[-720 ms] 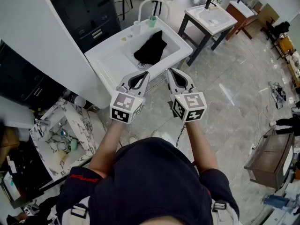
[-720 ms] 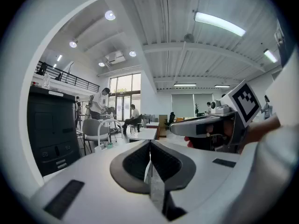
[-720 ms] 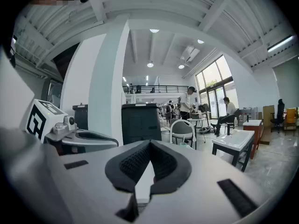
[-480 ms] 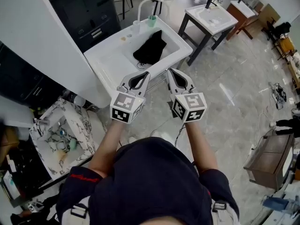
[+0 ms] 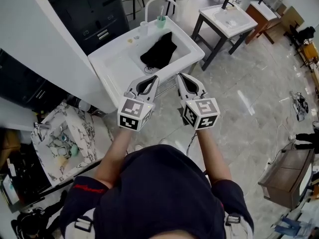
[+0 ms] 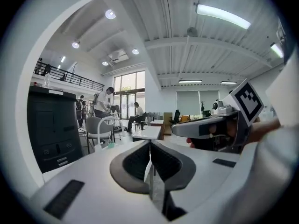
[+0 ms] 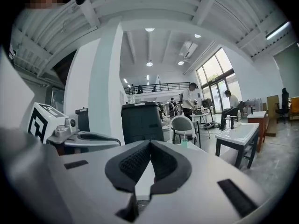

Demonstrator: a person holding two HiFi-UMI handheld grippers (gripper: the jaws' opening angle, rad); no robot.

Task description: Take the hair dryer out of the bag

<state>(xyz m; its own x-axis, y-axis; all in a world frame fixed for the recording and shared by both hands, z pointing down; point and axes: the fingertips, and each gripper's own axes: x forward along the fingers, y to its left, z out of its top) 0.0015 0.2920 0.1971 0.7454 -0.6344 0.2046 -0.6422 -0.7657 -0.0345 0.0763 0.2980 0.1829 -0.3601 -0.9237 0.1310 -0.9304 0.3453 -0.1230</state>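
Black bag (image 5: pixel 159 51) lies slumped in the bowl of the white sink (image 5: pixel 112 59); the hair dryer is not visible, and whether it is inside the bag cannot be determined. A green cup (image 5: pixel 162 22) and a clear cup (image 5: pixel 143 28) stand on the sink's rear rim beside the faucet (image 5: pixel 157 4). Left claw (image 5: pixel 152 78) and right claw (image 5: pixel 180 76) are side by side just in front of the sink, clear of it, each fully closed on nothing.

Only a slight swing of the head view. Sink (image 5: pixel 112 63) and bag (image 5: pixel 158 50) now a touch further left. Cabinet (image 5: pixel 285 179) at lower right a little lower.
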